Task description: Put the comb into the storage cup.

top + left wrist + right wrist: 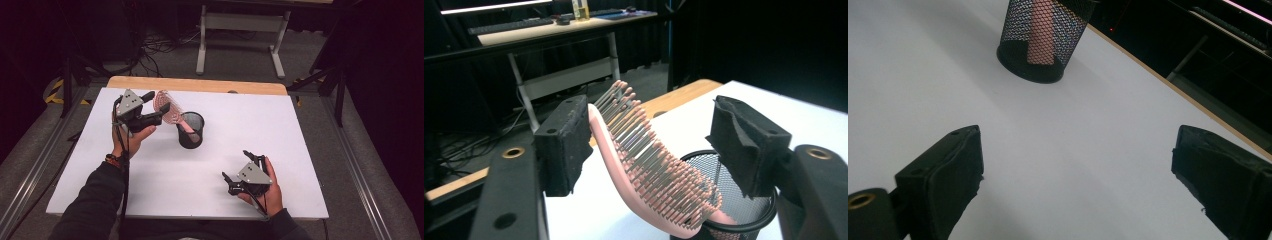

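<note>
The left gripper [651,150] is held half open around the pink brush [649,175]; one pad touches its back. The brush stands in the mesh cup [191,131]. At five o'clock, the right gripper [239,169] is spread wide, holding nothing.

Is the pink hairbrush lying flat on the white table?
No, the pink hairbrush stands handle-down in the black mesh cup, its bristled head leaning out over the rim.

No text, label, brand, number or sign could be read anywhere in the pictures.
</note>
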Demonstrator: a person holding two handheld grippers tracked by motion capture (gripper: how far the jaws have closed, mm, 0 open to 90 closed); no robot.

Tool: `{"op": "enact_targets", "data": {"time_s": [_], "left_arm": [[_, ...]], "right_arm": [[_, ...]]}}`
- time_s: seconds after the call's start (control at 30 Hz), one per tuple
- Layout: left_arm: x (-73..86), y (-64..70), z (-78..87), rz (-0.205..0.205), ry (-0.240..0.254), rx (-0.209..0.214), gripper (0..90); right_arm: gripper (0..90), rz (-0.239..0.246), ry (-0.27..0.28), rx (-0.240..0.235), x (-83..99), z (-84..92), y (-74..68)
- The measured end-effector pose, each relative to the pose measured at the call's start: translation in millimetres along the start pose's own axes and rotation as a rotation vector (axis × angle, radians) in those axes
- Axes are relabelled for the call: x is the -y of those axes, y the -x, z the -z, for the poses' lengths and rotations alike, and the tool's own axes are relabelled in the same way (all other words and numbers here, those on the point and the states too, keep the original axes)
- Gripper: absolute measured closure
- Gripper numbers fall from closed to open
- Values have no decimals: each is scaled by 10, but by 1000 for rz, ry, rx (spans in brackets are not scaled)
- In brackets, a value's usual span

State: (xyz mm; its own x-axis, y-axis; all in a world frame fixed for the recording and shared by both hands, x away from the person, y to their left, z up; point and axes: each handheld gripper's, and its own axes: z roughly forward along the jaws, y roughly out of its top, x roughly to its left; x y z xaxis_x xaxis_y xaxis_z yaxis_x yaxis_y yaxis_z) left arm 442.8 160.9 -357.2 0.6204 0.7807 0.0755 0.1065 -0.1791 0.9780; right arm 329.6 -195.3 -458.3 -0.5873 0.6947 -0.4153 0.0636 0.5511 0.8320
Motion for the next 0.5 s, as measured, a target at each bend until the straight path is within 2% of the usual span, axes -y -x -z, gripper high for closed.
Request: {"op": "enact_targets", "data": {"time_s": [0.5], "left_arm": [[-25, 65, 44, -56, -19, -4, 263]], "right_arm": [[73, 0, 1, 1, -2, 4, -1]]}}
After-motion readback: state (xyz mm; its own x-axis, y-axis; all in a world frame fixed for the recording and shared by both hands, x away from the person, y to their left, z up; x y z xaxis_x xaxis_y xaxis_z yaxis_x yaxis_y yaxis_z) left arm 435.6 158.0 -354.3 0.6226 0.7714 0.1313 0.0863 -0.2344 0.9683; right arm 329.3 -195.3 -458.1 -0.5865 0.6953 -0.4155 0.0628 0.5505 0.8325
